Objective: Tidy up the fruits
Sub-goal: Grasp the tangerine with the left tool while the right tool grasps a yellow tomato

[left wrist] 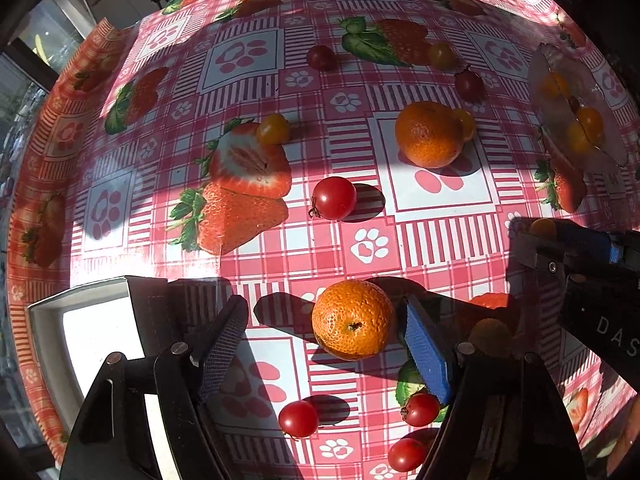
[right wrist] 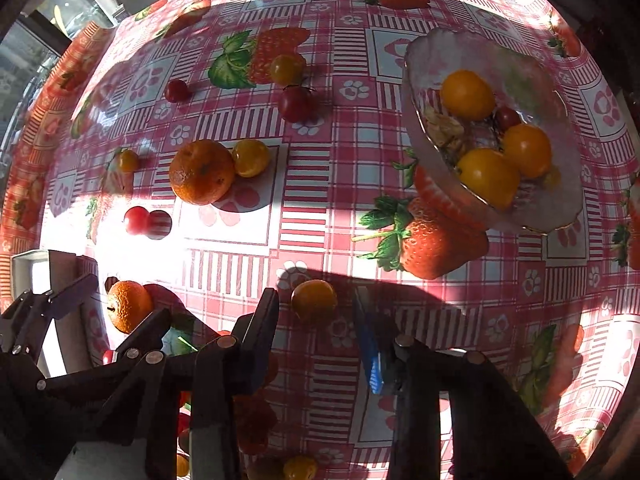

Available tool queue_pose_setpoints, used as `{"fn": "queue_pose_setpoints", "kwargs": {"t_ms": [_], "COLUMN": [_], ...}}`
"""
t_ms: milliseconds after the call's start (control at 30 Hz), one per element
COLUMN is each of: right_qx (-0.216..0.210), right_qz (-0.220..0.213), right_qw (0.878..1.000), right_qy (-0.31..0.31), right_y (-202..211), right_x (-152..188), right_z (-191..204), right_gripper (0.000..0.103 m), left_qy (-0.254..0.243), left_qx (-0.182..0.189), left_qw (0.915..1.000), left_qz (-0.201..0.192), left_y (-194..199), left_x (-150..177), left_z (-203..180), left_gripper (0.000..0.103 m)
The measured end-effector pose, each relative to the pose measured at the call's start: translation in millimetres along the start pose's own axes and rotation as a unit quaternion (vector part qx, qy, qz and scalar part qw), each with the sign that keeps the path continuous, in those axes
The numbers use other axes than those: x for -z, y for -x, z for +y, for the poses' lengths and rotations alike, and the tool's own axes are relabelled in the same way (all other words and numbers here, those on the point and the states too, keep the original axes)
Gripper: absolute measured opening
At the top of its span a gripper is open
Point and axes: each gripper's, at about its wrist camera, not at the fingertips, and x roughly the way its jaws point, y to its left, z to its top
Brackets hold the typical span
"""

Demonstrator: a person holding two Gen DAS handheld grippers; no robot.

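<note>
Jaws both released: L gripper (left wrist: pixel 324 306) astride mandarin (left wrist: pixel 352 320), R gripper (right wrist: pixel 316 295) astride yellow tomato (right wrist: pixel 314 301).

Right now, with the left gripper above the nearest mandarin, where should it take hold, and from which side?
Grip the mandarin across its widest middle, coming straight down from above. It is round, with no handle or edge to favour, and it already lies between the open fingers of the left gripper, with both flanks free.

mandarins (left wrist: pixel 353 319): 2 | glass bowl (right wrist: pixel 560 216): 1 | white box (left wrist: pixel 44 312): 1
</note>
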Motion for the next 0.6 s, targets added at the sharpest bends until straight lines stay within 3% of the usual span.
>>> {"fn": "queue_pose_setpoints", "kwargs": {"t_ms": [67,133,367,600], "right_qx": [-0.006,-0.016,-0.044,-0.064], "right_qz": [0.000,-0.002,-0.016,-0.023], "right_qw": [1.000,1.000,0.999,0.998], "right_qy": [-0.003,-0.013,-0.011,0.006], "right_y": [-1.6,0.0,33.8,67.9], "right_x": [-2.0,-0.7,23.2,49.7], "right_z": [7.5,6.6,-9.0,3.0], "right_gripper": [0.023,0.023,0.023,0.023], "left_qy": [0.001,0.001,0.009,0.026], "left_qx": [0.019,0.031,0.048,0.057], "left_qw": [0.9998,0.9995,0.9986,0.9971], "left_qz": [-0.002,-0.003,-0.019,-0.043], "left_y": [1.9,4.4,28.5,69.1], "left_x": [0.7,0.6,15.1,37.1], "left_z": [-3.0,-6.2,-1.4,18.7], "left_gripper": [0.049,0.038,0.038,0.038]}}
